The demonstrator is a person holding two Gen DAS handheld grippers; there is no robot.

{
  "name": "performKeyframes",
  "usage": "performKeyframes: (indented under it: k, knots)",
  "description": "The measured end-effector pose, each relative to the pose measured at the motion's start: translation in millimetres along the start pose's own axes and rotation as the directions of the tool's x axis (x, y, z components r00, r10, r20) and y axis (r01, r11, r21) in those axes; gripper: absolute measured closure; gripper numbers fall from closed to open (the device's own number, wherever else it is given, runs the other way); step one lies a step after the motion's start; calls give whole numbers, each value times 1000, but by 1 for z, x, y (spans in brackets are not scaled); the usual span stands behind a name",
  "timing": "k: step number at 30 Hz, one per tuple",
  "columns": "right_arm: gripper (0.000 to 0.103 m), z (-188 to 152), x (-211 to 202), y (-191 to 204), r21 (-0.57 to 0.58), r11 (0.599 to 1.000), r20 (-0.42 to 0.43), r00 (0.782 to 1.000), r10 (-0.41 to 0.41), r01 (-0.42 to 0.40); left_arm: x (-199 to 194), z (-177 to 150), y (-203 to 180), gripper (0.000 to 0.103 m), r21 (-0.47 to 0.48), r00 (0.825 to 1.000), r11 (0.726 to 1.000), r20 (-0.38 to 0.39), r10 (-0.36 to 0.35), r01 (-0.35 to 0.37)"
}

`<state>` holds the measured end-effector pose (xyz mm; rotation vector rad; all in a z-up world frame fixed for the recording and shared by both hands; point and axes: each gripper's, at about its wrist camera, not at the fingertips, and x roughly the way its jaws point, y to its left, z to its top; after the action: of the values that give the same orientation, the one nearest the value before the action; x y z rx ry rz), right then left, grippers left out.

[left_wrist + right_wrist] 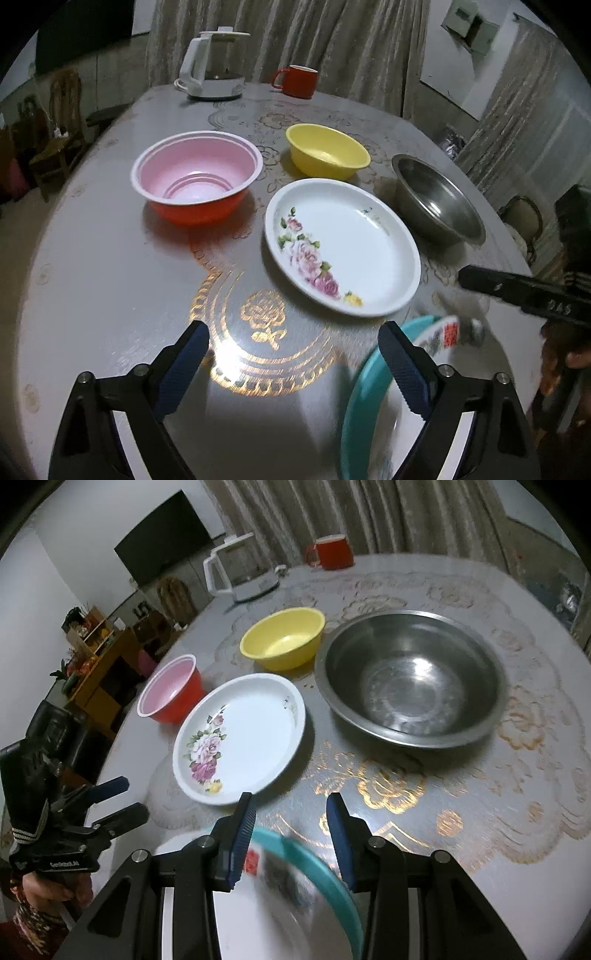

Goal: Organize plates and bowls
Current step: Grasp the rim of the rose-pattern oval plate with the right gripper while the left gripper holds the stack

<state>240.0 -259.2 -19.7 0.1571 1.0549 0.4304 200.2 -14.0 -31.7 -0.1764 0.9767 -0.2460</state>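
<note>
On the round table stand a red bowl with pink inside [197,177] [171,690], a yellow bowl [327,149] [284,637], a white rose-pattern plate [343,245] [240,738] and a steel bowl [437,201] [410,677]. A blurred teal-rimmed plate [364,391] [314,871] lies at the near edge, under and between the fingers of my right gripper [290,836], whose jaws stand open around its rim. My left gripper [295,362] is open and empty above the bare tabletop, left of the teal plate. Each gripper shows in the other's view: the left gripper [122,801], the right gripper [517,288].
A white electric kettle [216,68] [240,570] and a red mug [297,81] [332,552] stand at the table's far side before curtains. Chairs and a shelf stand beyond the left edge. The tablecloth [110,277] has gold flower prints.
</note>
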Motion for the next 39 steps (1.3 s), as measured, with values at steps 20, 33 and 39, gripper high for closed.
performKeyframes:
  k: [20,33,39]
  knots:
    - [73,40,68,5,6,1000,-93,996,-1,1,42,19,5,48,-46,995,994,-15,-96,95]
    - [83,39,74,12,-61,998,-100,994,-38,31,55,28,-13,45,77,999,996,-11,-36,37]
    - [82,34,72,15,-107,993,-79,995,-67,58,55,21,-21,45,170,999,985,33,17,-22]
